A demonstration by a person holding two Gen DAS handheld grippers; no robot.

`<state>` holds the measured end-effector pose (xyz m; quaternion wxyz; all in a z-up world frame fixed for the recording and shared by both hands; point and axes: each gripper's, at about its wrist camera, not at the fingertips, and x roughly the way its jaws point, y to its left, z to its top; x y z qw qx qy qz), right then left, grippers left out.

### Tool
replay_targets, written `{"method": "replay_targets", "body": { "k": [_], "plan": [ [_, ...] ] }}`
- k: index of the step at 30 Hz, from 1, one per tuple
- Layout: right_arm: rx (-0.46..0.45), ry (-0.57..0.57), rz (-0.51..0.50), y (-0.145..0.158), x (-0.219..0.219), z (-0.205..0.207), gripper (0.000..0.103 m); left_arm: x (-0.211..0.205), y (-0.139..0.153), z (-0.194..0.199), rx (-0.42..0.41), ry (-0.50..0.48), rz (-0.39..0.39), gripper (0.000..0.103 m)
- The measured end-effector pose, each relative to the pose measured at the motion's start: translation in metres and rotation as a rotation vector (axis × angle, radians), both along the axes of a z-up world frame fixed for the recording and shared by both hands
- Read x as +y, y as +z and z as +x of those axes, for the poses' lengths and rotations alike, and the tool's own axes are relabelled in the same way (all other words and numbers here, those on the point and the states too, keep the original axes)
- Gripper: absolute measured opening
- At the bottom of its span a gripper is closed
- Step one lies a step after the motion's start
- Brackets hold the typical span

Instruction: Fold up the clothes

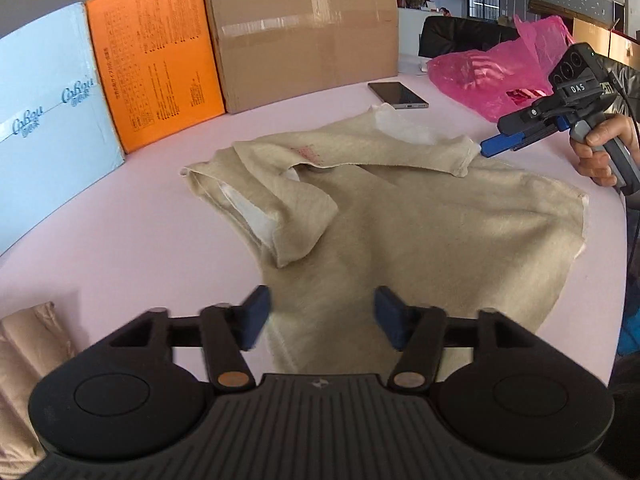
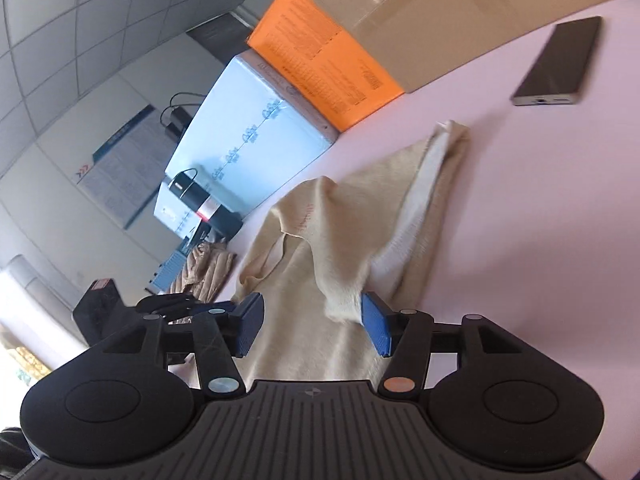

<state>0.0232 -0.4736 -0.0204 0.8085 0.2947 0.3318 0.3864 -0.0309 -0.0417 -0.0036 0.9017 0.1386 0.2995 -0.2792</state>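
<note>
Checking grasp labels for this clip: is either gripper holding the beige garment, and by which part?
Nothing is held. The left gripper stands open over the beige garment. The right gripper is open too; a fabric fold only brushes one of its pads.

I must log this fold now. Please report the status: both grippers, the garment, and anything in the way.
Left gripper open, over the beige shirt. Right gripper open, sleeve cloth against one pad, unclamped. Shirt rumpled, part-folded. Phone and pink plastic bag just beyond it.

garments: 2, beige top (image 1: 400, 220) spread mid-desk, tan bundle (image 1: 24, 360) at 8 o'clock
boxes: 3, blue (image 1: 44, 120), orange (image 1: 156, 64), brown cardboard (image 1: 304, 28)
phones: 1 (image 1: 398, 95)
pink bags: 1 (image 1: 492, 76)
grippers: 2, left (image 1: 320, 320), right (image 1: 486, 148)
</note>
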Motion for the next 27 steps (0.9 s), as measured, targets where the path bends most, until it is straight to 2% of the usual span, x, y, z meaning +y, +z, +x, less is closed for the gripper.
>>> {"method": "replay_targets", "body": {
  "k": [2, 4, 6, 8, 10, 12, 14, 16, 18, 19, 21, 23, 27],
  "plan": [
    [-0.033, -0.046, -0.018, 0.005, -0.008, -0.009, 0.062, 0.017, 0.014, -0.011, -0.065, 0.034, -0.039, 0.079],
    [-0.079, -0.079, -0.036, 0.016, -0.01, -0.011, 0.063, 0.026, 0.032, -0.012, -0.13, 0.082, -0.074, 0.08],
    [-0.111, -0.091, -0.034, 0.029, -0.002, -0.001, 0.063, 0.028, 0.052, 0.004, -0.18, 0.165, -0.125, 0.081],
    [-0.151, -0.096, -0.048, 0.045, 0.018, 0.015, 0.063, 0.021, 0.064, 0.035, -0.159, 0.277, -0.196, 0.081],
    [-0.22, -0.108, -0.201, 0.059, 0.054, 0.037, 0.063, 0.007, 0.067, 0.073, -0.126, 0.398, -0.224, 0.081],
    [-0.296, -0.107, -0.391, 0.07, 0.094, 0.058, 0.063, -0.014, 0.062, 0.11, -0.143, 0.5, -0.155, 0.08],
    [-0.371, -0.073, -0.586, 0.067, 0.135, 0.076, 0.063, -0.036, 0.052, 0.143, -0.161, 0.579, -0.061, 0.079],
    [-0.391, -0.043, -0.684, 0.057, 0.16, 0.091, 0.063, -0.048, 0.032, 0.172, -0.142, 0.648, 0.029, 0.075],
    [-0.392, -0.018, -0.753, 0.045, 0.177, 0.104, 0.063, -0.042, 0.012, 0.19, -0.1, 0.699, 0.07, 0.072],
    [-0.371, -0.01, -0.766, 0.037, 0.177, 0.109, 0.063, -0.039, 0.001, 0.199, -0.079, 0.725, 0.091, 0.067],
    [-0.315, 0.009, -0.776, 0.021, 0.171, 0.119, 0.063, -0.034, -0.018, 0.209, -0.074, 0.75, 0.17, 0.065],
    [-0.288, -0.007, -0.717, 0.01, 0.152, 0.122, 0.064, -0.026, -0.029, 0.206, -0.132, 0.751, 0.242, 0.077],
    [-0.24, -0.094, -0.675, 0.002, 0.107, 0.124, 0.064, -0.003, -0.027, 0.209, -0.135, 0.839, 0.269, 0.08]
  ]
}}
